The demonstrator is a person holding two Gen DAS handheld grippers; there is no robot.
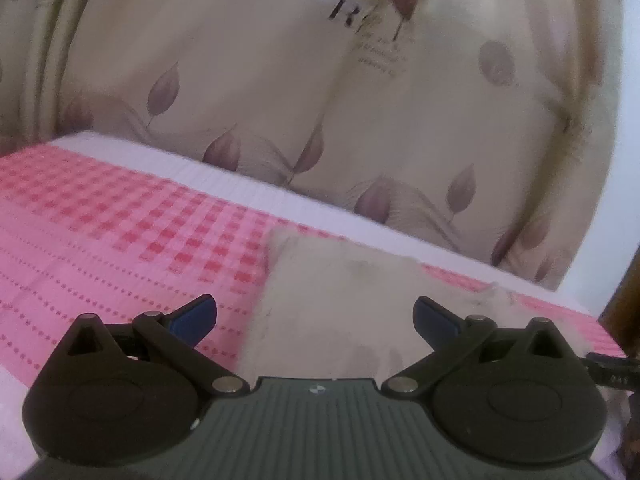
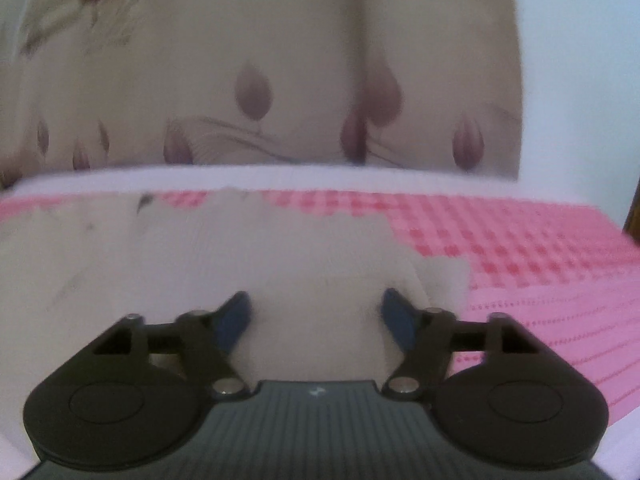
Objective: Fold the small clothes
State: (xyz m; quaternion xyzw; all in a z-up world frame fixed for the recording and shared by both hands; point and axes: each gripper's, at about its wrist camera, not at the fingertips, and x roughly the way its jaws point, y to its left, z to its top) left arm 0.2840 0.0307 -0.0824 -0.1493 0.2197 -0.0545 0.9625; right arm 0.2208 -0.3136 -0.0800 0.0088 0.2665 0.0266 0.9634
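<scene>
Both grippers, left (image 1: 315,316) and right (image 2: 316,312), gape empty over the soft, light beige garment (image 2: 248,248), probably best pinched at its edge

Soft even daylight, motion blur, fisheye bending, dark vignetted corners

I see a pink checked bedcover (image 1: 132,216) across mid-frame, a white mattress edge (image 1: 256,184) along its far side, a beige leaf-print curtain (image 1: 280,92) filling the upper frame, and dark wood (image 1: 624,300) at far right.
</scene>
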